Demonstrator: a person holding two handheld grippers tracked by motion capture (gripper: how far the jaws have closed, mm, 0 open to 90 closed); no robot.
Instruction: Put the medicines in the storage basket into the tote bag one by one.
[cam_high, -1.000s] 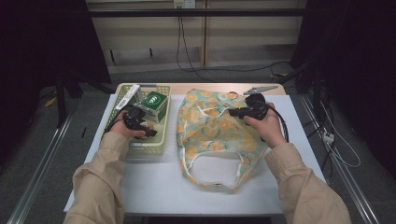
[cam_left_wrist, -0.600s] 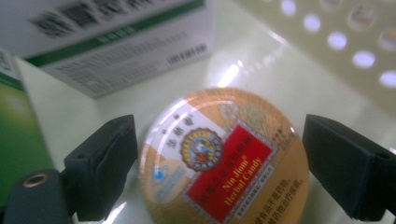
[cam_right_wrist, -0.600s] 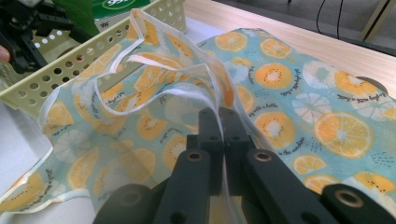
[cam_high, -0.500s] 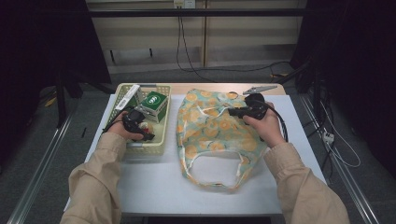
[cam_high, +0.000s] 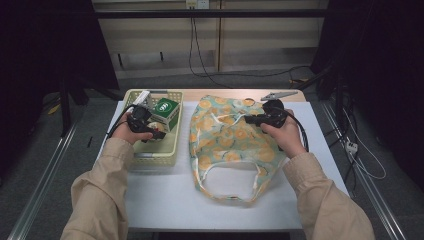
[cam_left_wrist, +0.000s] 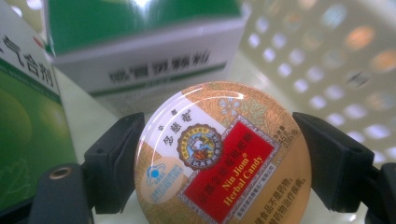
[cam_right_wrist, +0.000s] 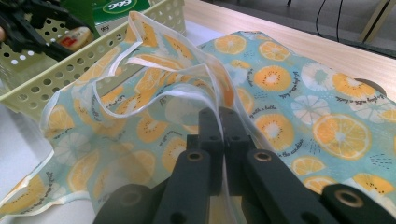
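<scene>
Golden and glossy, a round Nin Jiom herbal candy tin is seen at the centre and lower part of the left gripper view, clamped between the two black fingers of the left gripper, one pressed against each side of it. The fingers have just drawn in slightly upon the tin. Behind it, at the top of that frame, a white and green medicine box is seen, and a second green box stands along the left edge; the perforated wall of a pale green plastic basket is blurred at the upper right. In the high view the left gripper is held inside the basket, at the left of the white surface, with the tin partly visible under it. At the middle of that frame a cloth bag printed with orange slices is spread flat. The right gripper is placed at the bag's upper right, and in the right gripper view its fingers are seen fully closed, pinching a white-edged fold of the bag so that the fabric is raised into a ridge.
</scene>
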